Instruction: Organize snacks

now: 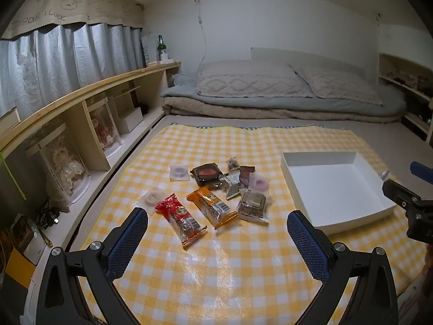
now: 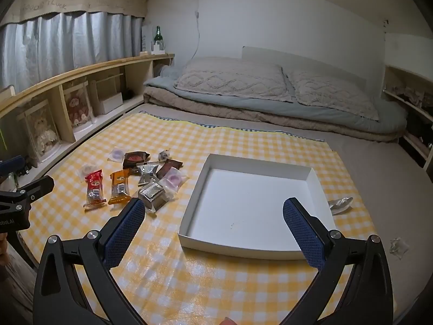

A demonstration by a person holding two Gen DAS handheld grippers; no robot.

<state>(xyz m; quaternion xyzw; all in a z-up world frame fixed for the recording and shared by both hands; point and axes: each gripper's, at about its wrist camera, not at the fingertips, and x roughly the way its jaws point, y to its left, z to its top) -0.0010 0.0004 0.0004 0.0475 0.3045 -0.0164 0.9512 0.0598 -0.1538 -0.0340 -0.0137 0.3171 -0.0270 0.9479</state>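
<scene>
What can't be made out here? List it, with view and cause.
- Snack pile, both views: lower packets covered by upper ones; labels too small.
- Right claw, left view: cut by the frame edge.
- Clear wrapper, right view: half hidden behind the white box.

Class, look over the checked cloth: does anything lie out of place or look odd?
Yes. Two crumpled clear wrappers lie right of the empty white box, apart from the snack pile left of it; they look like empty litter.

Glossy plastic checked cloth (image 1: 243, 257); matt white cardboard tray (image 2: 316, 181).
</scene>
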